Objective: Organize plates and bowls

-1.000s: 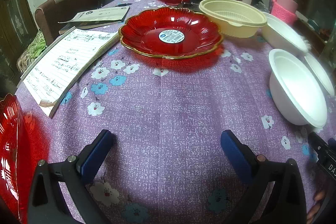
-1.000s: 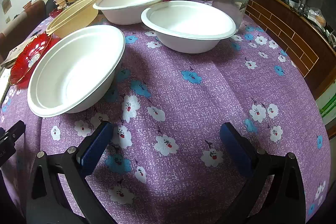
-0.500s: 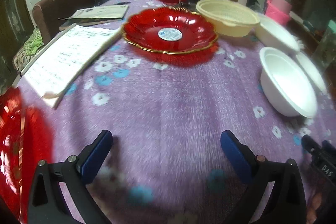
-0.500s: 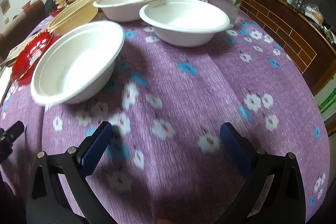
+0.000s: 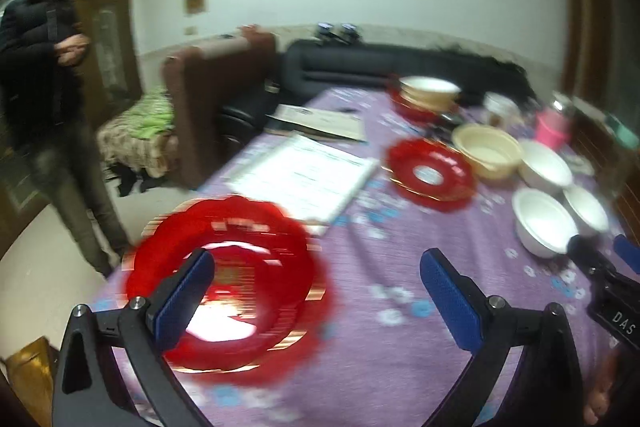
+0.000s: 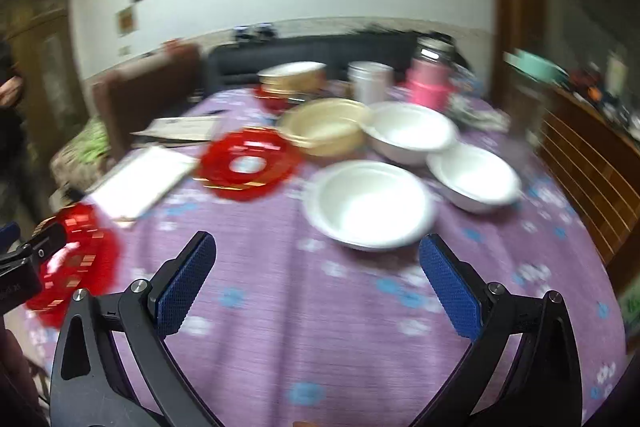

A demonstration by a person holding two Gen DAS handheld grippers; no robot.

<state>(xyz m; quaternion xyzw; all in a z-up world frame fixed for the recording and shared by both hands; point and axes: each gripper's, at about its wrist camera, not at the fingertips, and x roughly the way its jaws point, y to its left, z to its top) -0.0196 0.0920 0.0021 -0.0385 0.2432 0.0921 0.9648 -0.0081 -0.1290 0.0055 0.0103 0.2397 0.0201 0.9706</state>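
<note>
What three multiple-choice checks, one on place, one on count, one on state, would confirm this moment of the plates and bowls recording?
1. Where does the near red plate lie?
A. Stacked in a white bowl
B. On the purple tablecloth at the table's near corner, before the left gripper
C. On the brown chair

2. How many white bowls stand grouped on the table's right side in the right wrist view?
A. One
B. Three
C. Five

3. What state is the right gripper in?
A. Open, holding nothing
B. Shut on a bowl
C. Shut on a plate

Key:
1 B, the plate rests flat on the cloth just beyond the left gripper's left finger.
2 B, the near white bowl, the right one and the far one show.
3 A, its blue pads stand wide apart over bare cloth.
</note>
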